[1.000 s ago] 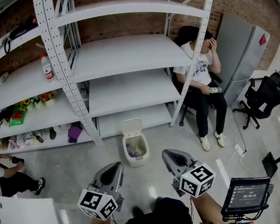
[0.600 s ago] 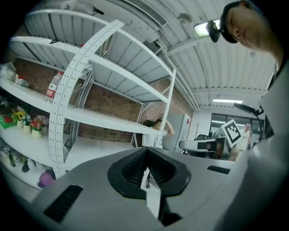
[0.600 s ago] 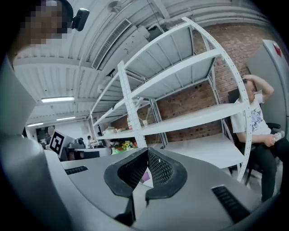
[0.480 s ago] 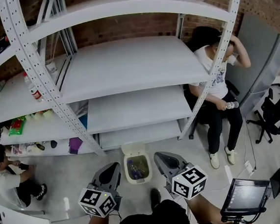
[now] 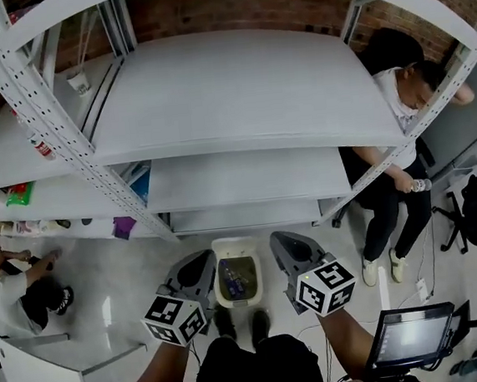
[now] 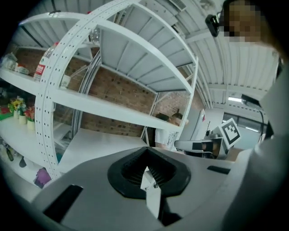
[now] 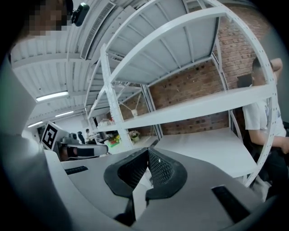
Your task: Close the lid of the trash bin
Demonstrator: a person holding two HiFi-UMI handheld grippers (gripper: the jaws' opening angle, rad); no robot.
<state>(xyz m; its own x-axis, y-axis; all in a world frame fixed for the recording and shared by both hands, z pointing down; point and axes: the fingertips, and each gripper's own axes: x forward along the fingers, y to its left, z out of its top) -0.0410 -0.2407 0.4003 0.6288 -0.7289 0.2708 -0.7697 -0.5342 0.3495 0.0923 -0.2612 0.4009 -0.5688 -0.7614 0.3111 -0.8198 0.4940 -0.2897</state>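
A small white trash bin (image 5: 225,297) stands on the floor just in front of the shelving, with rubbish inside it. Its lid (image 5: 234,247) is tipped up and back at the far side. In the head view my left gripper (image 5: 202,263) hovers just left of the bin and my right gripper (image 5: 282,247) just right of it, neither touching it. Both gripper views point up at the shelves and do not show the bin. The left gripper (image 6: 145,151) and the right gripper (image 7: 147,152) each have their jaws pressed together with nothing between them.
A white metal shelving rack (image 5: 238,102) fills the space ahead, with its upright post (image 5: 66,144) at the left. One person sits at the right (image 5: 400,128) and another crouches at the left (image 5: 13,287). A screen on a stand (image 5: 412,337) is at the lower right.
The head view has moved forward to the rack. The bin, earlier ahead on the floor, now lies directly below between the two grippers. Both grippers stayed shut.
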